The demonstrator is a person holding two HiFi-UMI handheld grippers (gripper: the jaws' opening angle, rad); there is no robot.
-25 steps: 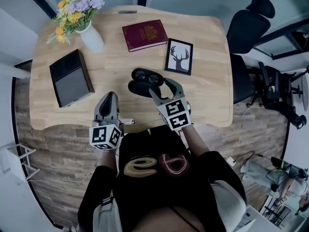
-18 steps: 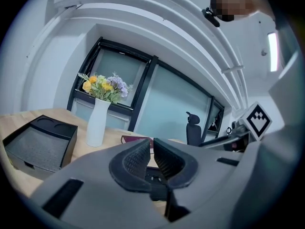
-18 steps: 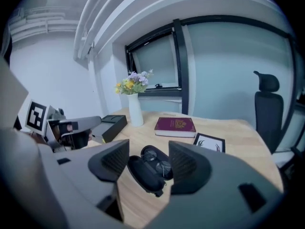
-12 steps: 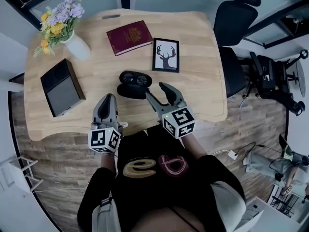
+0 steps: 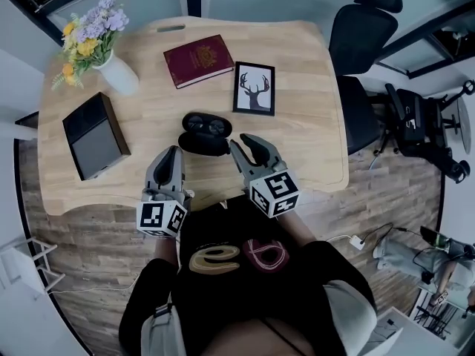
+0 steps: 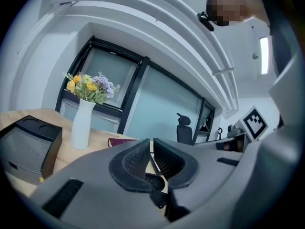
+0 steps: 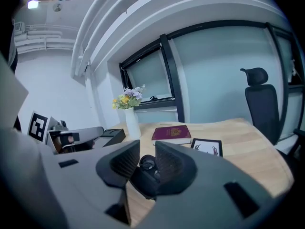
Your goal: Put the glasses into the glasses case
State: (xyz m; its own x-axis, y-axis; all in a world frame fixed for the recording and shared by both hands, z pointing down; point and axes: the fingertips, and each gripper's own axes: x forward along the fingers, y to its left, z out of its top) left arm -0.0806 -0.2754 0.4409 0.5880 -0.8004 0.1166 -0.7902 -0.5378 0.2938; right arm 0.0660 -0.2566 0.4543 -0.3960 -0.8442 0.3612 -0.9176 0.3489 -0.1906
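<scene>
Head view, table [image 5: 300, 150] taken as the dial.

Case [image 5: 202, 142]: open, lying near the table's centre, a little toward 6 o'clock. Glasses [image 5: 208, 124]: lying inside the open case, in the half farther from the person. The lid is not shut over them.

Right gripper [image 5: 247, 142]: at 3 o'clock of the case, tips just beside its right end and not touching it. Its jaws stand partly apart and have just been closing; nothing is gripped between them. In the right gripper view the case [image 7: 143, 178] shows through the gap, beyond the tips.

Left gripper [image 5: 171, 154]: at 7 o'clock of the case, near it but apart. Jaws drawn together, holding nothing; the left gripper view shows only a thin slit between the pads [image 6: 137, 160].

Other items, from the case:
- Frame [image 5: 254, 89] with a deer print, 1 o'clock, near.
- Book [image 5: 199, 59], maroon, 12 o'clock.
- Box [image 5: 95, 136], black, 9 o'clock, well apart.
- Vase [image 5: 119, 73] with flowers [image 5: 87, 32], 10 o'clock, upright at the table's corner.
</scene>
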